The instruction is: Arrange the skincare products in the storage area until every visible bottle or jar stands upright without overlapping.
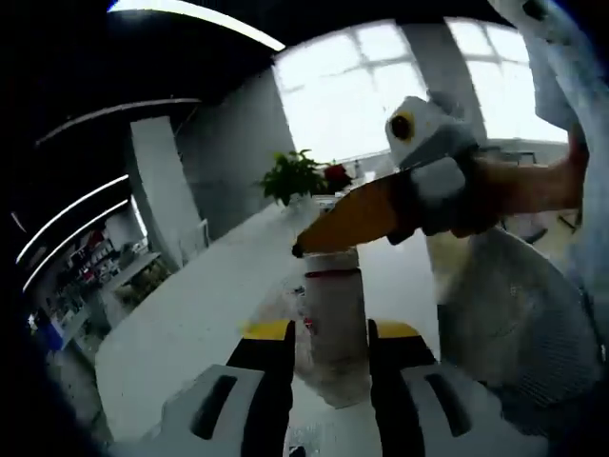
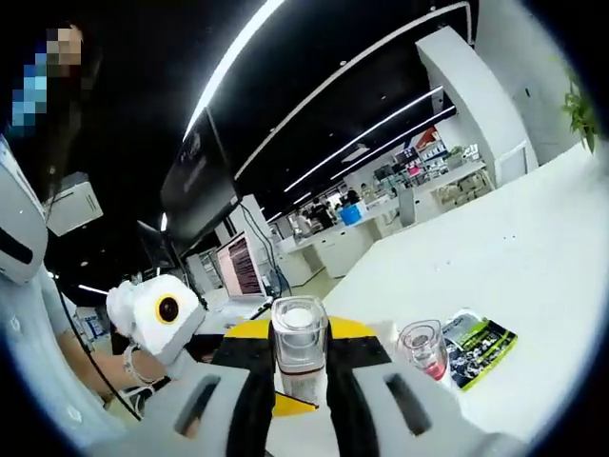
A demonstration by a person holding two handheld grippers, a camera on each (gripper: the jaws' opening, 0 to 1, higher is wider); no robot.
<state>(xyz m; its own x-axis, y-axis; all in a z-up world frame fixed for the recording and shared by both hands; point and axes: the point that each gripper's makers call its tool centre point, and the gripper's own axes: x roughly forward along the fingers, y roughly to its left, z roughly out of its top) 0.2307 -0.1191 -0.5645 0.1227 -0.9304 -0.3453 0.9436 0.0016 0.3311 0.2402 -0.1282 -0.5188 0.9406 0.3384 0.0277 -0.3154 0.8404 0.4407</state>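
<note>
White bench [image 2: 533, 248] runs through an open office with big windows, ceiling strip lights, one potted plant [image 1: 293, 177] at the far end and one lit monitor [image 2: 240, 268] behind. You have one frosted bottle [image 1: 333, 309] with a clear cap standing upright between both pairs of jaws. In the left gripper view your left hand-held gripper [image 1: 329, 335] sits narrow, its black yellow-tipped jaws flanking the bottle's lower body, apparently pressing its sides. A red band rings the bottle under the cap; no text on it can be read. Your right hand-held gripper [image 1: 314, 246] reaches in from the right at cap height, its yellow tip touching the cap. In the right gripper view the right hand-held gripper's jaws close narrow around the same bottle, the left hand-held gripper's yellow tips showing behind it. Beside it on the bench: one small clear jar [image 2: 424, 347] with pink content, upright, touching one flat green-and-black sachet [image 2: 480, 342]; its printing is too small to read.
</note>
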